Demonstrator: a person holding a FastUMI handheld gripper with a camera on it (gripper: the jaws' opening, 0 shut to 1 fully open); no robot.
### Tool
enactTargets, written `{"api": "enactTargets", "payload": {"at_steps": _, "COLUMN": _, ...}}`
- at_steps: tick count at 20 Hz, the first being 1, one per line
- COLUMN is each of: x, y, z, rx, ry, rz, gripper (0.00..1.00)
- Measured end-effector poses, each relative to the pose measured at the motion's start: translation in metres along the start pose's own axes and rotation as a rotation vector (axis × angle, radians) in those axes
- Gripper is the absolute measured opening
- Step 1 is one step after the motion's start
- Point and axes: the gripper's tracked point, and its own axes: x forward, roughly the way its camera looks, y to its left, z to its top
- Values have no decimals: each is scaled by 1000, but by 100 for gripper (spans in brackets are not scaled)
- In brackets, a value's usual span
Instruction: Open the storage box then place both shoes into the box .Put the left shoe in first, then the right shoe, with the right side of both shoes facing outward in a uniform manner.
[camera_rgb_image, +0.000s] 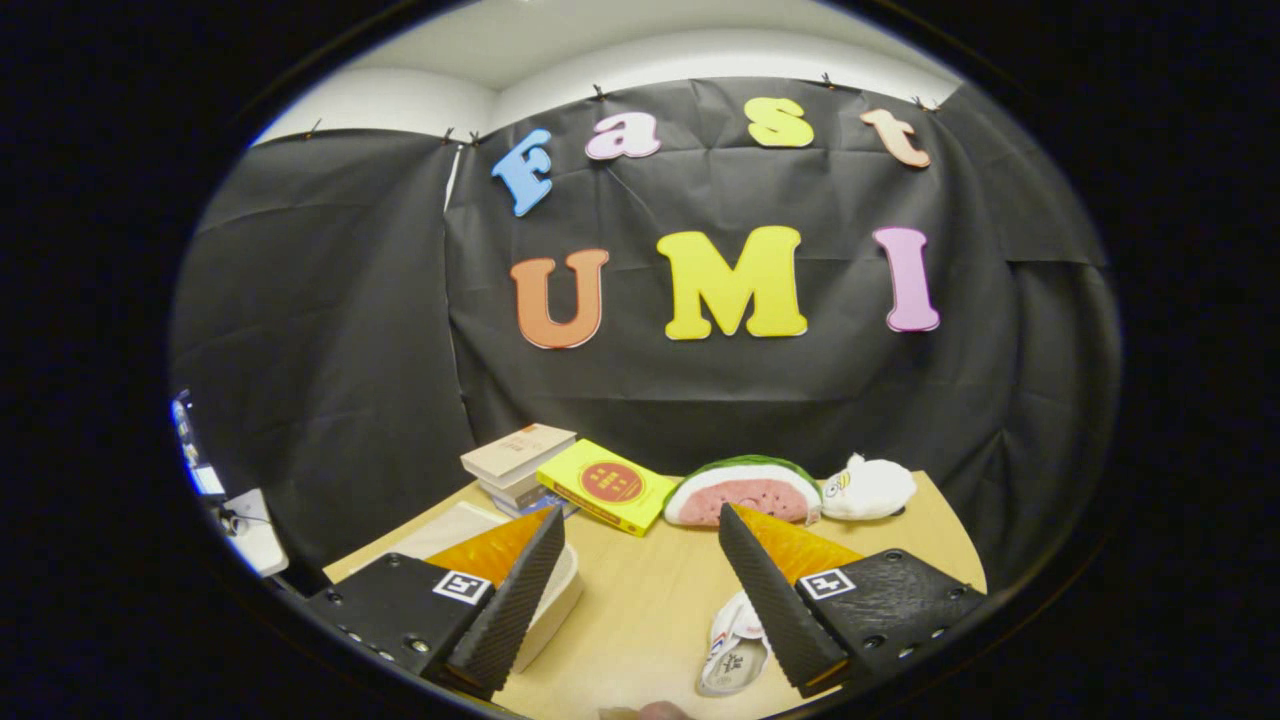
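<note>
Hovering above a light wooden table (650, 600), the gripper (640, 580) holds its two fingers spread wide apart with nothing between them but bare tabletop. Each finger is a black wedge with a ribbed inner face and an orange upper side, and each carries a small square black-and-white marker on its mount; no writing on them can be read.

A white shoe (733, 655) lies on the table just beside the right finger (775, 600), partly hidden under it; print shows on its insole and a small coloured mark on its side, both too small to read. Under the left finger (510, 600) sits the storage box (560, 600), a pale, cream-coloured, flat-topped thing whose lid looks closed.

Beyond the fingers, near the cloth wall, stands a short stack of books (515, 460), and leaning against it a yellow book (605, 487) with a red round emblem, its lettering illegible. Next to that rests a plush watermelon slice (745, 492), green rind and pink flesh, touching a white plush toy (868, 487).
</note>
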Motion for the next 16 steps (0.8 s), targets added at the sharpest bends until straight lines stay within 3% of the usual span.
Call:
{"api": "enactTargets", "payload": {"at_steps": 9, "x": 5, "y": 26, "z": -10, "rx": 4, "ry": 24, "rz": 87, "gripper": 96}}
{"api": "enactTargets", "payload": {"at_steps": 16, "x": 13, "y": 70, "z": -91, "rx": 94, "ry": 201, "rz": 204, "gripper": 96}}
